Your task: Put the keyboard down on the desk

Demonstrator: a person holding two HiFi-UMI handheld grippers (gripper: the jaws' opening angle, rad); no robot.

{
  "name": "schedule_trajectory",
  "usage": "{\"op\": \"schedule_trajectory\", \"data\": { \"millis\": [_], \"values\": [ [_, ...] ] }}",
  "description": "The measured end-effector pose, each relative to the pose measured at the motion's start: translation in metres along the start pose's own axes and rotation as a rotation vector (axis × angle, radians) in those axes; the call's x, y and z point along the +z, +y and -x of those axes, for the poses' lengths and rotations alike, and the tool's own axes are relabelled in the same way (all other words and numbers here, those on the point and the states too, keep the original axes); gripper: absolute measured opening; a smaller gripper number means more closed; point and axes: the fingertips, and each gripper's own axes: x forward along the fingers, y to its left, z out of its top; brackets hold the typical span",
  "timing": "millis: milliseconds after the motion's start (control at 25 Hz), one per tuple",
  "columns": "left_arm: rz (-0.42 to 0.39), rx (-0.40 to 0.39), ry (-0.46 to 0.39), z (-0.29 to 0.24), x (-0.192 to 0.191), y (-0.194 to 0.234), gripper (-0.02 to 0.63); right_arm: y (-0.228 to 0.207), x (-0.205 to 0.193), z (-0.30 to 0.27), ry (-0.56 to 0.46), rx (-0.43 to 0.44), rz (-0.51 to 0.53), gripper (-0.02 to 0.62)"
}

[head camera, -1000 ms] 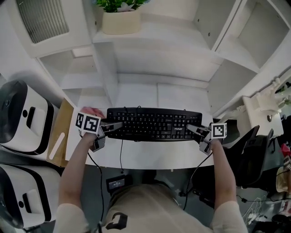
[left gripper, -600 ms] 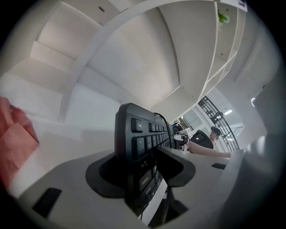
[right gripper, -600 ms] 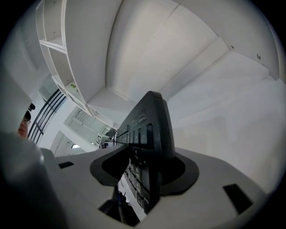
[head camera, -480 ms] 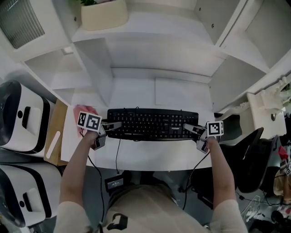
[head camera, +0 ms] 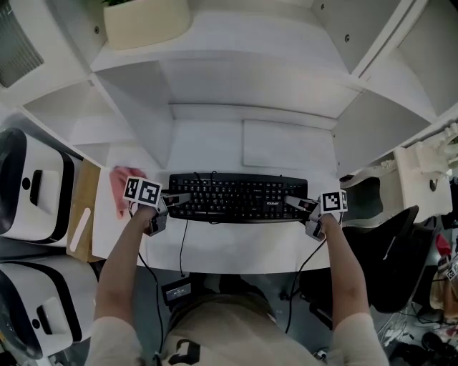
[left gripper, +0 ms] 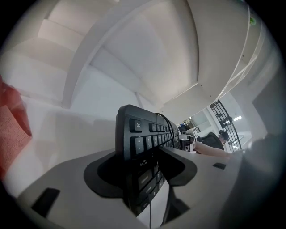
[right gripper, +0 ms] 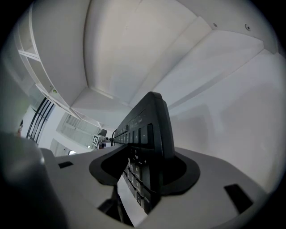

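A black full-size plastic keyboard [head camera: 236,199] is held level across the lower middle of the head view, over the front part of the white desk [head camera: 236,246]. The left gripper [head camera: 175,200] is clamped on its left end and the right gripper [head camera: 297,204] on its right end. In each gripper view the jaws are seen closed narrowly on the keyboard's short edge, with rows of keys between them.

Whether the underside already rests on the desk cannot be told. The scene is judged to be the setting-down step, either just above the surface or just landed. If a gap remains, both ends should be lowered together and kept level. A thin black cable [head camera: 182,243] hangs over the desk's front edge and should be kept from snagging.

A pink cloth [head camera: 122,182] lies just left of the left gripper. At the upper left a cream rectangular planter [head camera: 147,21] stands on a shelf, its contents cut off by the frame. Nothing is seen inside the white shelf compartments [head camera: 250,93] above the keyboard.
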Motion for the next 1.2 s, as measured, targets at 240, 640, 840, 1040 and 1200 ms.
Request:
{"op": "schedule_trajectory", "data": {
  "millis": [240,640,840,1040,1200],
  "values": [
    [0.036,0.044,0.013,-0.012,0.0,0.018,0.257,-0.014,0.001,-0.011,0.02,-0.011,-0.068,0.227],
    [0.066,0.108,0.006,-0.022,0.002,0.035,0.275,-0.036,0.005,-0.018,0.044,-0.088,-0.107,0.252],
    [0.061,0.136,-0.006,-0.024,0.005,0.035,0.279,-0.041,0.012,-0.017,0.048,-0.105,-0.095,0.27],
    [0.041,0.172,-0.024,-0.026,0.01,0.036,0.289,-0.044,0.018,-0.014,0.042,-0.124,-0.08,0.284],
    [0.037,0.191,-0.031,-0.026,0.01,0.037,0.291,-0.05,0.023,-0.006,0.018,-0.157,-0.079,0.295]
  ]
}}
